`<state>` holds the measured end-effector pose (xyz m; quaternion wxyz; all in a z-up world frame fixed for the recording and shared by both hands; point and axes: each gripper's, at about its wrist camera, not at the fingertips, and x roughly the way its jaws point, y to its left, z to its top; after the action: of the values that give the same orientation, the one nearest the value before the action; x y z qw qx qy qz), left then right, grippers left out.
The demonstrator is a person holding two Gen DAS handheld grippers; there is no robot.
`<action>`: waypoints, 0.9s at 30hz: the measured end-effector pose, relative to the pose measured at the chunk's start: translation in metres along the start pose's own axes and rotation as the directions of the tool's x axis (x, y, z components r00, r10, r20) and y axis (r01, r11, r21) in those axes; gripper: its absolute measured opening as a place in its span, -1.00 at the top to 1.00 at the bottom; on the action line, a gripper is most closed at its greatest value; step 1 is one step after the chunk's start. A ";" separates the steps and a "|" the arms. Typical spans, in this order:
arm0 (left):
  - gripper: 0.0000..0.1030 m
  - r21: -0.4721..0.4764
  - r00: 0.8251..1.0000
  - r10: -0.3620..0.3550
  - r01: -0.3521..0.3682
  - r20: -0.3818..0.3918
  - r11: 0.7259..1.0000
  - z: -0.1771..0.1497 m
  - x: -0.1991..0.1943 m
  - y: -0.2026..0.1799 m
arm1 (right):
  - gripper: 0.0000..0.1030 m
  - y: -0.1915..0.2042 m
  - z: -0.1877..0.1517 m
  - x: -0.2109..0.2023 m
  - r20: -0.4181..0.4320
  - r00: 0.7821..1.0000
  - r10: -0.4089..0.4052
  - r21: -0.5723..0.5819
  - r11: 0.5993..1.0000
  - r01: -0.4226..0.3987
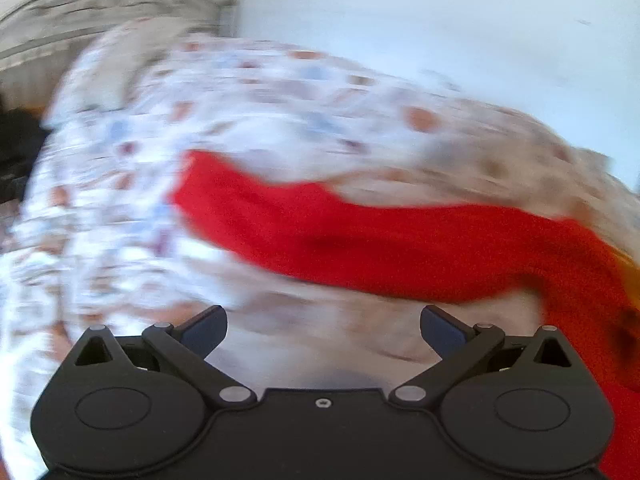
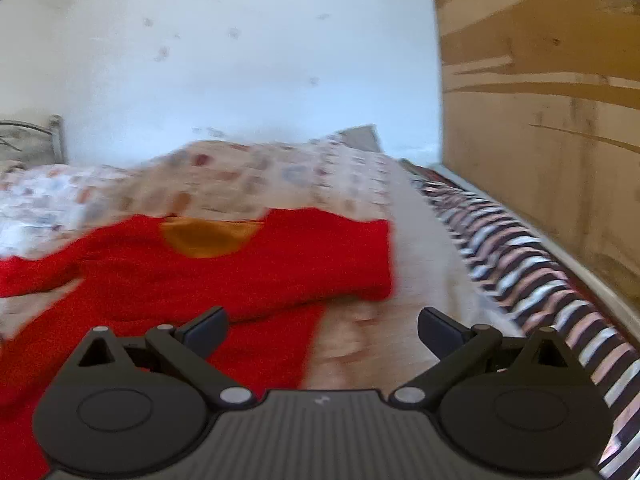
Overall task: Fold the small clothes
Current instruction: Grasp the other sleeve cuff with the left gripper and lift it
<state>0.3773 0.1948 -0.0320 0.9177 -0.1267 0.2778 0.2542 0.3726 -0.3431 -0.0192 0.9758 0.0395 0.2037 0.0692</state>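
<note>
Wardrobe point(image 2: 540, 120) (right view only) beside red garment point(image 2: 240, 272).

A red knitted garment point(image 2: 224, 268) lies spread on a bed under a patterned white bedspread point(image 2: 280, 176), with one sleeve point(image 1: 360, 248) stretched out sideways. A striped cloth point(image 2: 520, 264) runs along the bed's right edge, beside a brown wooden wardrobe point(image 2: 540, 120). A metal headboard point(image 1: 100, 12) stands behind the bed, against a white wall point(image 2: 240, 60).

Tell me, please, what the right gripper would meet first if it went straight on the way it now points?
Probably the patterned bedspread, just right of the red garment; the open right gripper holds nothing. Blur leaves depth uncertain.
</note>
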 end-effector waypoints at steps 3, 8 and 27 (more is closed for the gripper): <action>-0.99 -0.089 0.998 0.050 -0.046 0.041 0.995 0.008 0.013 0.050 | -1.00 0.028 -0.007 -0.012 0.009 0.995 0.101 0.047 0.994 -0.102; -0.99 -0.262 0.996 0.011 0.011 0.083 0.965 0.018 0.033 0.105 | -1.00 0.072 -0.022 -0.009 -0.018 0.970 0.243 0.139 0.961 -0.239; -0.03 -0.503 0.992 -0.082 0.119 0.096 0.856 0.048 0.110 0.136 | -1.00 0.110 -0.054 0.016 -0.152 0.958 0.242 0.168 0.962 -0.216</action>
<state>0.4049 0.3705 -0.0683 0.8732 -0.3691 0.1614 0.2743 0.3521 -0.2293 -0.0634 0.9343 0.1297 0.2853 0.1698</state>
